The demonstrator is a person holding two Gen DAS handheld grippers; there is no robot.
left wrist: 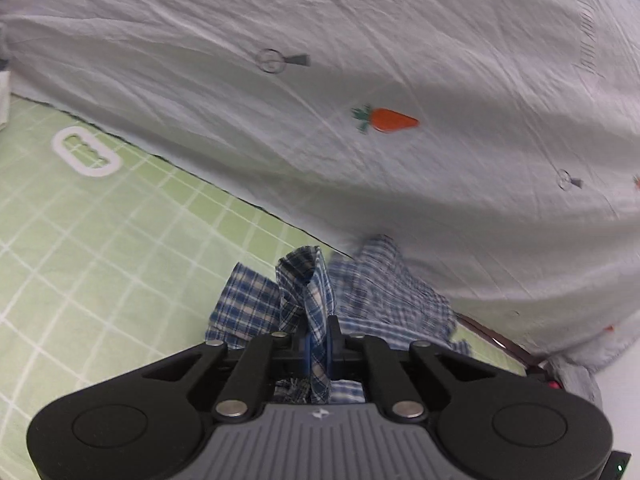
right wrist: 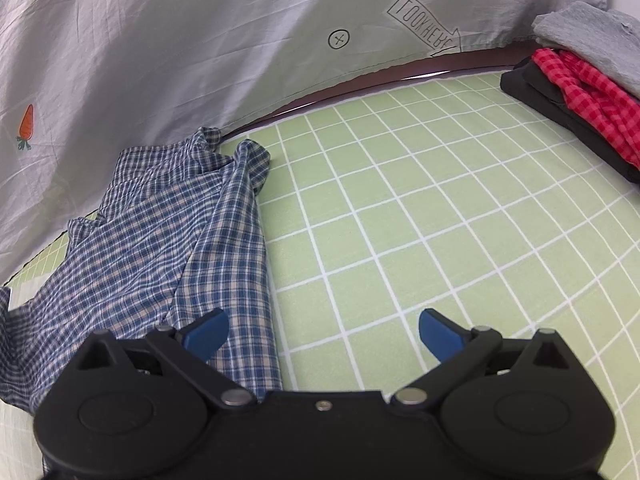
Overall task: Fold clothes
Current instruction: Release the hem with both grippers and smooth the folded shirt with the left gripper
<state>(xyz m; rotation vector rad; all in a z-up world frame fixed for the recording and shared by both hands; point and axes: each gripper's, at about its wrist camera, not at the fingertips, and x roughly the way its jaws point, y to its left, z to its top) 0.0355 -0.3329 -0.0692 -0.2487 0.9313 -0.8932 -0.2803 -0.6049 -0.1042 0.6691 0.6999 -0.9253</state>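
Observation:
A blue and white plaid shirt (right wrist: 160,232) lies crumpled on the green grid mat (right wrist: 420,200), against a hanging pale sheet. In the left wrist view my left gripper (left wrist: 318,340) is shut on a bunched fold of the plaid shirt (left wrist: 308,292), which stands up between the fingers while the rest trails beyond. In the right wrist view my right gripper (right wrist: 324,334) is open wide, low over the mat. Its left blue fingertip (right wrist: 208,330) hovers over the shirt's near edge and its right one (right wrist: 438,330) over bare mat. Nothing is between them.
A pale sheet (left wrist: 360,80) printed with a carrot (left wrist: 386,120) hangs behind the mat. A pile of folded clothes, grey (right wrist: 592,36), red check (right wrist: 588,96) and black, sits at the mat's far right. A white logo (left wrist: 86,152) marks the mat. A dark table edge (right wrist: 360,80) runs along the back.

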